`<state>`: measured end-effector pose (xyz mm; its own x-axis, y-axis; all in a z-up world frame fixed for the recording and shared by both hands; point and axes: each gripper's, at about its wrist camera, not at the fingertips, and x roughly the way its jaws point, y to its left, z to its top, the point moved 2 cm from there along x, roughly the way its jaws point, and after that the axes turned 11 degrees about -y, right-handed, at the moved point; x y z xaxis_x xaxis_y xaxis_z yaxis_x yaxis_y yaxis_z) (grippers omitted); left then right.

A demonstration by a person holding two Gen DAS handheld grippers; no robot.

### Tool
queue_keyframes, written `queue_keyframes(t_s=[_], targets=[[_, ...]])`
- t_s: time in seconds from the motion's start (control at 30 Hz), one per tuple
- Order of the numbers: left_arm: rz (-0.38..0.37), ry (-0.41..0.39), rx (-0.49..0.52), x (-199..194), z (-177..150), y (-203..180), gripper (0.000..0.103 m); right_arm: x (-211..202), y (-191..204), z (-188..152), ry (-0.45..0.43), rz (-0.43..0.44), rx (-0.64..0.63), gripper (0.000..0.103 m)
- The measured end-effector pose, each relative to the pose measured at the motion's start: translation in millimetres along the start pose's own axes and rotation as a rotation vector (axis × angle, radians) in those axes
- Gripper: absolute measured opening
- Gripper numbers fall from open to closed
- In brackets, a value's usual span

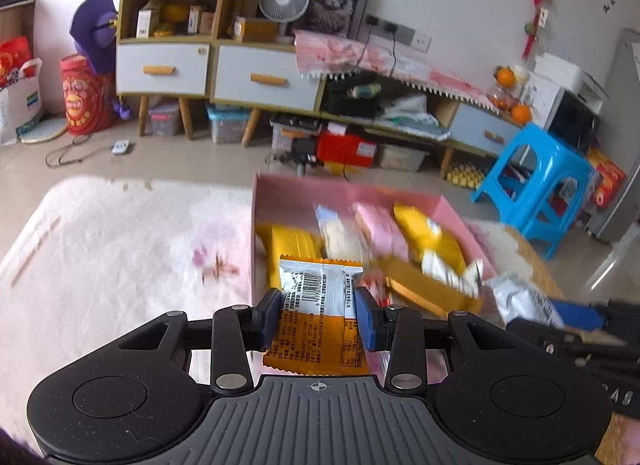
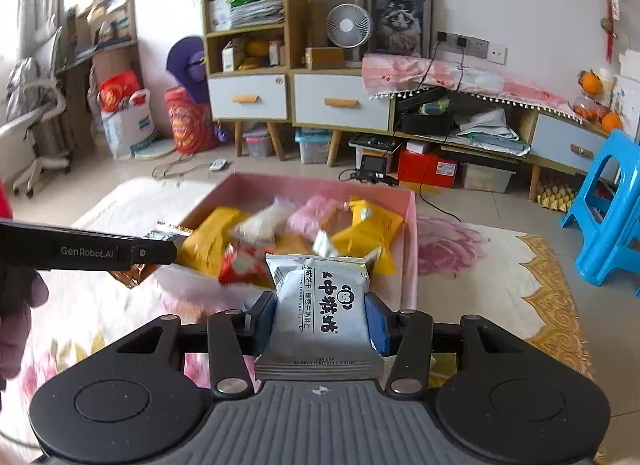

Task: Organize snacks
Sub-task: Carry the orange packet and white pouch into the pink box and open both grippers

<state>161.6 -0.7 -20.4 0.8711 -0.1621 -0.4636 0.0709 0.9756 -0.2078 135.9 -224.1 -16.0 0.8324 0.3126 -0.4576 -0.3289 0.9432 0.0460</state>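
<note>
Left wrist view: your left gripper [image 1: 317, 315] pinches an orange-and-silver snack packet [image 1: 316, 311], long axis pointing away; your right gripper [image 2: 320, 323] clamps a silver snack packet [image 2: 320, 305] likewise.

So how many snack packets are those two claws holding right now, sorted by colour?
Orange-and-silver packet, in the left gripper: 1
Silver-grey packet, in the right gripper: 1
Total: 2
</note>
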Motion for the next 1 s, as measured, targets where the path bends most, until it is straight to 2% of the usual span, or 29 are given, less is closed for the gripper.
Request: queue_keyframes(t_s=[0.17,0.5,0.77,0.87,1.0], targets=[[0.010,-0.013,0.013,25.9,18.1,2.6,0.036,22.4,-2.6,6.9,-0.015,-0.037,0.063,0.039],[0.037,-0.002,0.084,78.8,24.7,1.0,0.037,60.4,-5.7,8.3,-0.014,-0.071,0.132,0.039],[0.057,0.002,0.053,98.7,24.8,9.1,0.038,68.1,-2.5,11.6,-0.031,-0.065,0.155,0.039],[0.065,-0.022,0.072,99.6,23.7,8.2,0.047,67.6,-0.5,12.3,-0.034,-0.051,0.155,0.041],[0.069,-0.025,0.069,95.2,23.0,10.3,0.065,67.3,-0.6,13.8,-0.036,-0.045,0.166,0.052]])
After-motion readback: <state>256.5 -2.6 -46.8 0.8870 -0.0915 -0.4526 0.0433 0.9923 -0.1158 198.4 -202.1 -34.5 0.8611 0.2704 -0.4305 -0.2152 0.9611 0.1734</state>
